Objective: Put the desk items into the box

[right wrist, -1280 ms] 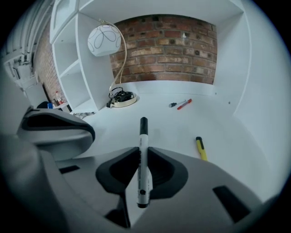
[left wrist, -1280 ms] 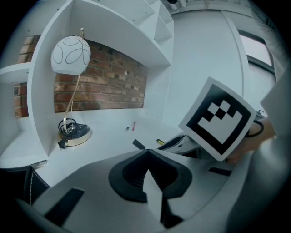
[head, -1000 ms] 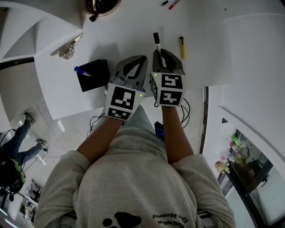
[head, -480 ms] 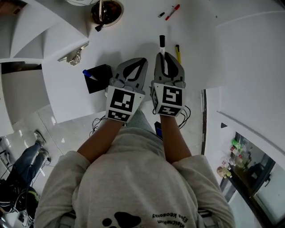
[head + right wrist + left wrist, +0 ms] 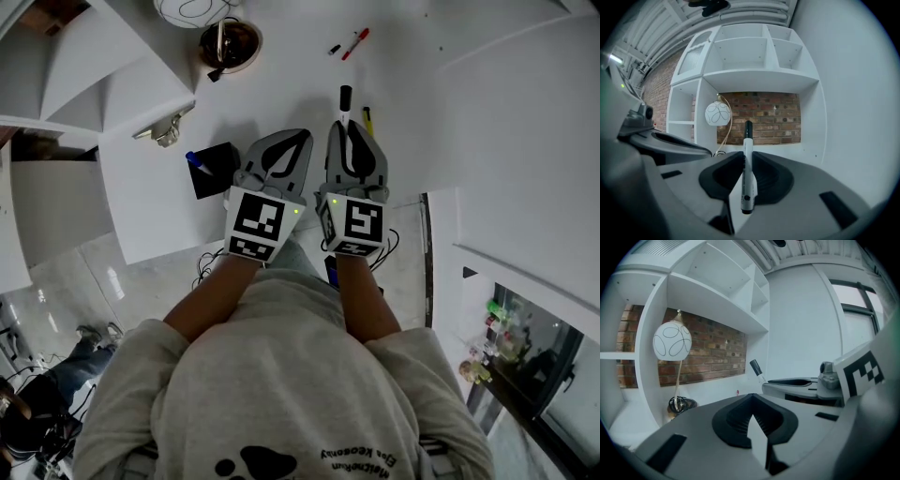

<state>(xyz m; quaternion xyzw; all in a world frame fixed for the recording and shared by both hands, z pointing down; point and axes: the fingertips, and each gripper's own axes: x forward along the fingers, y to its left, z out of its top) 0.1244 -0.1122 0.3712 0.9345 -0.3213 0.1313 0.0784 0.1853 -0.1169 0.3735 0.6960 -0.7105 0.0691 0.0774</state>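
clamping the marker (image 5: 746,187) lengthwise, right gripper (image 5: 747,154) may lose it forward when tipped down; left gripper (image 5: 751,397) closed, empty.

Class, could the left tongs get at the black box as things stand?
Probably yes: the left tongs are shut and empty, and the black box sits just beside them with nothing between.

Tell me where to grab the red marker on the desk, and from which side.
Take the red marker at mid-barrel, from above, jaws set across its length. It lies flat and slanted on the white desk, with bare surface along both long sides, so a top-down pinch probably fits.
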